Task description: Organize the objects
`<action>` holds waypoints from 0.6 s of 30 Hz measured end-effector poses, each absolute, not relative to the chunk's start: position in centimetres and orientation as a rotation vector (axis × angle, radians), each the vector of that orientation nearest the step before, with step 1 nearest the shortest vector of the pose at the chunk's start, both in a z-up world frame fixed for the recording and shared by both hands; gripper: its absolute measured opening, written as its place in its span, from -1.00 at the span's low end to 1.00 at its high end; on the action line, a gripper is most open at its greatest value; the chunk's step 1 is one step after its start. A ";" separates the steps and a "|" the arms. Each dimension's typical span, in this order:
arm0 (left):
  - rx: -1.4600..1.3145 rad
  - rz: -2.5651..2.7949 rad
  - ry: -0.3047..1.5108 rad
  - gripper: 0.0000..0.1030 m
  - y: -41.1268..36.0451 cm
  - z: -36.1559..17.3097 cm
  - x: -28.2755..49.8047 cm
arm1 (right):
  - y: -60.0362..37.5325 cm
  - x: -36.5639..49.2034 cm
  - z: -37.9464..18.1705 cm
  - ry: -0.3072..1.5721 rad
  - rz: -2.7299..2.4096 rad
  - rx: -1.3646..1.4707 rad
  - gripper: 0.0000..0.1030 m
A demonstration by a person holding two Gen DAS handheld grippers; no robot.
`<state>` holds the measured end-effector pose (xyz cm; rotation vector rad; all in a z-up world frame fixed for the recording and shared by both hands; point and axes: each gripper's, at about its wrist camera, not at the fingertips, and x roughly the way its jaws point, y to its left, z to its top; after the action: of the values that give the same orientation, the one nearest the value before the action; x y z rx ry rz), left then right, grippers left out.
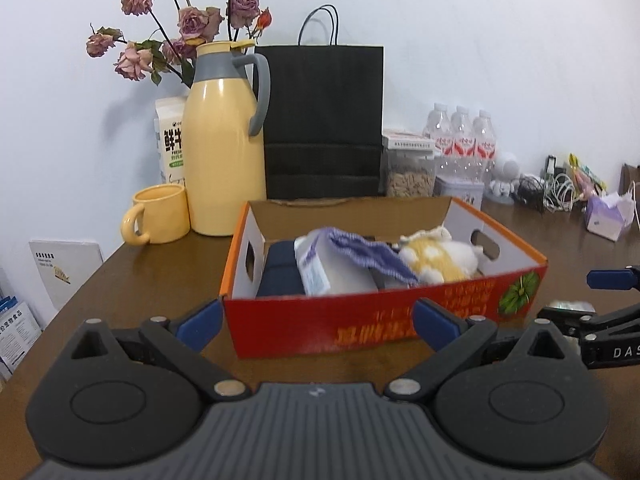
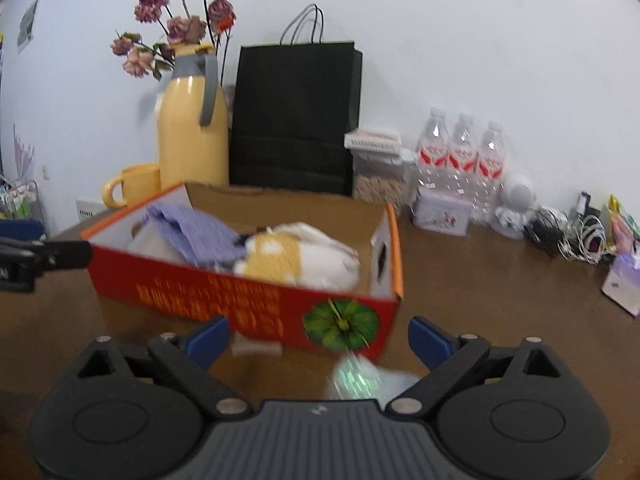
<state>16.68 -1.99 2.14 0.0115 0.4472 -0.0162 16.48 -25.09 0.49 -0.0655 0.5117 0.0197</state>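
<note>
**Both tools spread wide before the packed box, a small packet loose near the right one**

The left tool (image 1: 318, 320) stands spread, nothing between its blue pads, with the red box (image 1: 360, 316) straight ahead of it on the tabletop (image 1: 160, 280). The right tool (image 2: 318, 340) is also spread wide; the near right corner of the box sits just ahead of it, and a small shiny packet (image 2: 354, 378), blurred, lies low between its fingers, seemingly on the tabletop, with neither pad pressing on it.

Ahead of both tools, inside the box, sit a purple knitted cloth (image 1: 368, 256), a yellow-and-white plush toy (image 1: 432, 260), a white pack (image 1: 320, 268) and a dark blue item (image 1: 280, 272), heaped close to the rim.

The risks, as I judge them: the packet is thin and glossy, so a close from this angle could skid it under the box's edge or squeeze it out sideways. The blur suggests quick motion; a hasty reach could knock the light cardboard box back towards the yellow jug (image 1: 224, 140) and mug (image 1: 160, 216) behind it. Anything dropped onto that heap may roll off.
</note>
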 end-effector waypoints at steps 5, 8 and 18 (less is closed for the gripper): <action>0.016 -0.011 0.470 1.00 -1.9 1.6 15.6 | -26.0 15.4 -1.0 0.557 0.030 -0.073 0.61; 0.015 -0.013 0.483 1.00 -1.9 1.2 15.0 | -26.2 15.3 -1.7 0.580 0.034 -0.079 0.57; 0.035 -0.009 0.512 1.00 -2.4 0.5 14.5 | -27.5 17.4 -2.3 0.612 0.048 -0.043 -0.15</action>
<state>14.45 -2.36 0.51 0.0352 0.5116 -0.0089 17.43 -27.47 -2.27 -0.0433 0.6123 0.0484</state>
